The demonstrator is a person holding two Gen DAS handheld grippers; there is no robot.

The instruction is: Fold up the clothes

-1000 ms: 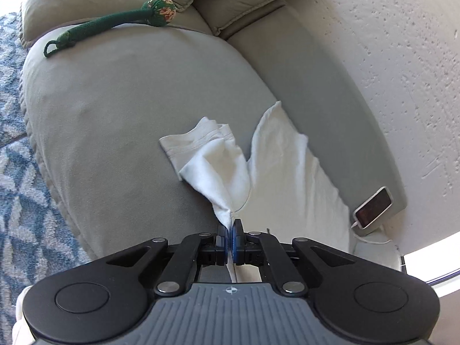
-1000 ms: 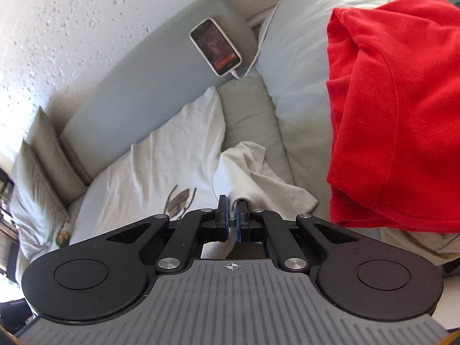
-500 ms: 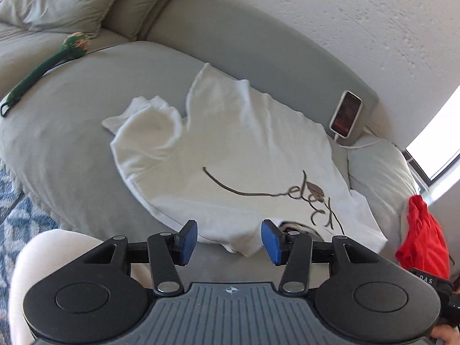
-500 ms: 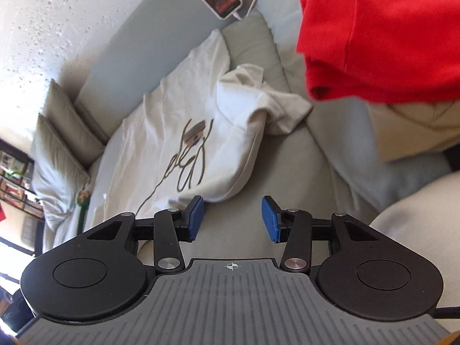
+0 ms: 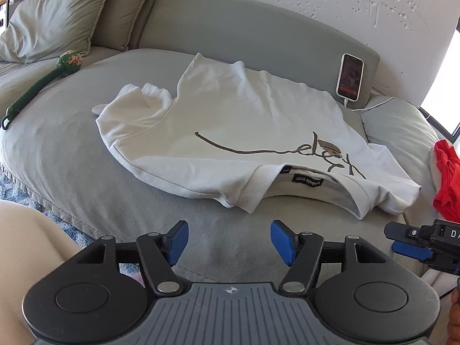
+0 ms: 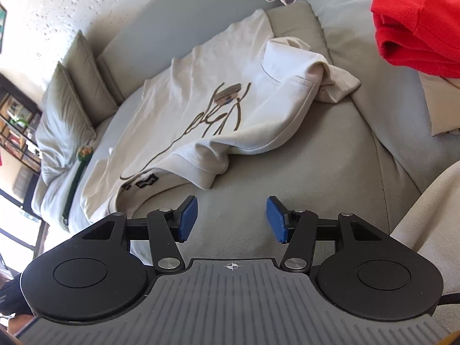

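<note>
Lying lengthwise along the couch, the white shirt points collar-first toward both empty, spread tongs.

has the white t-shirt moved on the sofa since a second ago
Yes. The white t-shirt, then bunched and pinched in both grippers, now lies spread flat, reaching toward the phone, with nothing gripping it.

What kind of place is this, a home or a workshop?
Most likely a home living room: a grey sofa with pillows, a phone charging against the backrest, and a T-shirt laid out on the seat.
</note>
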